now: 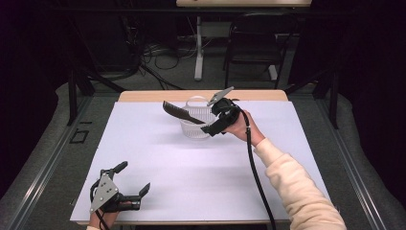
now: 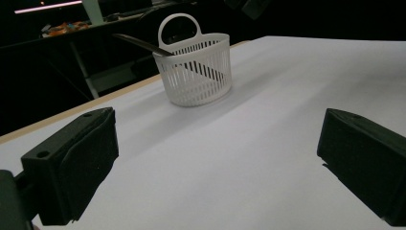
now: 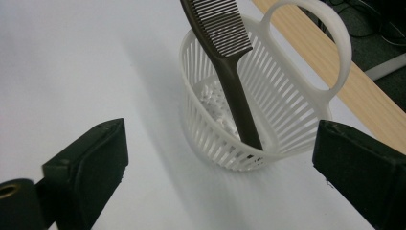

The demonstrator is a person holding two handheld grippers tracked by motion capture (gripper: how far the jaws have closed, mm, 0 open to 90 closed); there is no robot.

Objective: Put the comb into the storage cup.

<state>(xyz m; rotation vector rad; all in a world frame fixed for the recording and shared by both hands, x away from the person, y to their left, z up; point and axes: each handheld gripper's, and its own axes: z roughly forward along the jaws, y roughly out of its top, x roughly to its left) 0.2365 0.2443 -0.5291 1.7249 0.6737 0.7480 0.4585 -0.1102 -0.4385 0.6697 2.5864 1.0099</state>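
Note:
A white slatted basket (image 1: 196, 127) with a loop handle stands at the far middle of the white table (image 1: 191, 182). A dark comb (image 1: 174, 111) leans in it, handle down, with its teeth sticking out up and to the left. My right gripper (image 1: 209, 122) hovers just right of the basket, open, with nothing between its jaws. In the right gripper view the basket (image 3: 282, 124) and comb (image 3: 225, 43) lie just ahead of the spread jaws. My left gripper (image 1: 136, 175) rests open at the near left corner. From there the basket (image 2: 198, 72) is far off.
The table's wooden far edge (image 1: 158, 96) runs just behind the basket. A black cable (image 1: 253, 163) trails from the right gripper along the sleeve. Beyond the table, a chair (image 1: 253, 43), a white table leg (image 1: 198, 48) and cables sit on the floor.

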